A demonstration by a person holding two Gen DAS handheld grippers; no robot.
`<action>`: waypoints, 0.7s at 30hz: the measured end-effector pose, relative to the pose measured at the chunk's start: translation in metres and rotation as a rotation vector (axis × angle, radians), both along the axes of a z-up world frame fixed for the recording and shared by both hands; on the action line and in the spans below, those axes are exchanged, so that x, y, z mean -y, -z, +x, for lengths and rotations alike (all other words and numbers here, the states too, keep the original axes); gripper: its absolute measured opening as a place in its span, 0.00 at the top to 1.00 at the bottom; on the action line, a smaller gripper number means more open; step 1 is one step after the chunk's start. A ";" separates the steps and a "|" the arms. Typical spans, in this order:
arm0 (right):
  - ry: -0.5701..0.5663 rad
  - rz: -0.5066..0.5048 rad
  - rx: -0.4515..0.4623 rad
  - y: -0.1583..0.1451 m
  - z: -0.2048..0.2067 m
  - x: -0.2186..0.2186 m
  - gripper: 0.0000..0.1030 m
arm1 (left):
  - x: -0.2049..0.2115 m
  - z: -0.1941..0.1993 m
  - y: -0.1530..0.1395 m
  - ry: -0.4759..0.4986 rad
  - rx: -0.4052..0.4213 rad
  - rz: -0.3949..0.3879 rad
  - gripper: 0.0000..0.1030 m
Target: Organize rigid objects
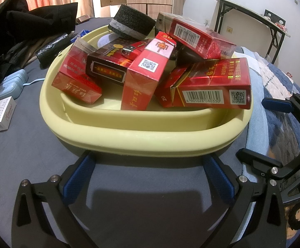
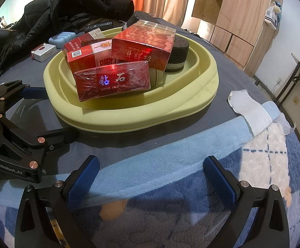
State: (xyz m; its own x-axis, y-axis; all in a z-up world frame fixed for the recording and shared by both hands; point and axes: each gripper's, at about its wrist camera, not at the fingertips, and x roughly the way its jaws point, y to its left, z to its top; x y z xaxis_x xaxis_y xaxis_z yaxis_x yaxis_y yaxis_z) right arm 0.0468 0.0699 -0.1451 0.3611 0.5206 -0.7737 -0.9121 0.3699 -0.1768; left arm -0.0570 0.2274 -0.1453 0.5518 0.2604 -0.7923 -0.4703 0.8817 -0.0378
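A pale yellow basin (image 1: 145, 144) (image 2: 129, 122) sits on a grey bed cover and holds several red cigarette boxes (image 1: 207, 84) (image 2: 112, 82), a dark box (image 1: 108, 66) and a black sponge block (image 1: 132, 22) (image 2: 178, 53). My left gripper (image 1: 150, 177) stands open just in front of the basin's near rim, with nothing between its blue pads. My right gripper (image 2: 152, 175) is open too, over the blue blanket, short of the basin. A white cigarette box (image 1: 0, 113) (image 2: 44, 52) lies outside the basin on the cover.
Black clothing (image 1: 26, 26) (image 2: 67, 6) is heaped behind the basin. A light blue case (image 1: 10, 84) (image 2: 61, 37) lies near the white box. A white cloth scrap (image 2: 249, 107) rests on the blanket edge. A folding table (image 1: 253, 20) and wooden cabinets (image 2: 242, 16) stand beyond the bed.
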 end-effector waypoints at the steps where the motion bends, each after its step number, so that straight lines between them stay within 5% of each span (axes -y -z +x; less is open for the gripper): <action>1: 0.000 0.000 0.000 0.000 0.000 0.000 0.00 | 0.000 0.000 0.000 0.000 0.000 0.001 0.00; 21: 0.000 0.000 0.000 0.000 0.000 0.000 0.00 | 0.003 0.000 -0.001 0.000 -0.001 0.002 0.00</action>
State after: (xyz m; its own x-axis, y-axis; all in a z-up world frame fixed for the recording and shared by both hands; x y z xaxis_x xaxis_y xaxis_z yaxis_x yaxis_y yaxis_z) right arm 0.0467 0.0698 -0.1450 0.3611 0.5204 -0.7738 -0.9121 0.3699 -0.1769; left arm -0.0572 0.2248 -0.1447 0.5513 0.2622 -0.7920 -0.4704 0.8818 -0.0355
